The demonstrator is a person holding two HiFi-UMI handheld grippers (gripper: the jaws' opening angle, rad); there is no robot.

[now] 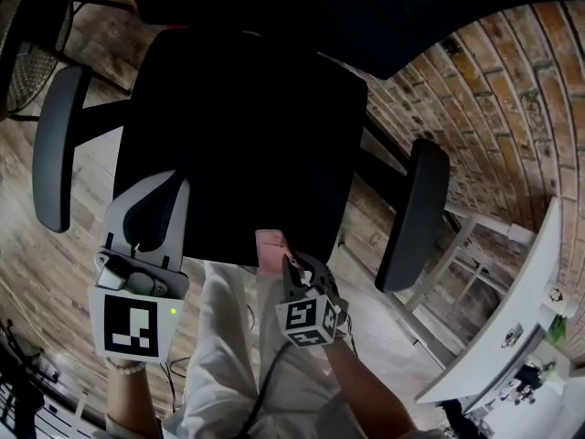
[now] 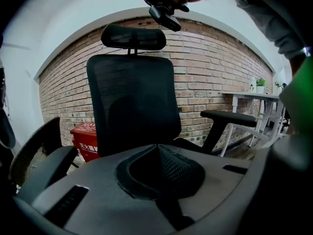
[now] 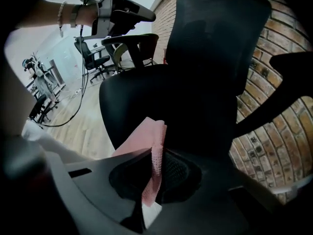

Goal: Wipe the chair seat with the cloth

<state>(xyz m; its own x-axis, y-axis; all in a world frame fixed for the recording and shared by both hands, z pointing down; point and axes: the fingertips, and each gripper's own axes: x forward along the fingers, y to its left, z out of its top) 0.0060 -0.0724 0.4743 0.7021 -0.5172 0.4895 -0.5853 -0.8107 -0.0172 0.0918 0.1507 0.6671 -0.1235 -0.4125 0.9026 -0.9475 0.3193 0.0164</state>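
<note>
A black office chair stands before me, its seat [image 1: 247, 126] dark and wide in the head view. My right gripper [image 1: 291, 265] hovers at the seat's near edge, shut on a pink cloth [image 1: 271, 250]. In the right gripper view the cloth [image 3: 152, 153] sticks up folded between the jaws, with the seat [image 3: 146, 92] just beyond. My left gripper [image 1: 172, 186] is over the seat's near left corner, jaws shut with nothing between them. In its own view the left gripper [image 2: 157, 148] faces the mesh backrest [image 2: 132, 106].
Grey armrests flank the seat at the left [image 1: 57, 144] and the right [image 1: 411, 213]. A brick wall [image 1: 494, 108] curves behind, and a white table [image 1: 512, 323] stands at the right. A red box [image 2: 85, 135] sits by the wall. Another chair [image 1: 27, 53] is at top left.
</note>
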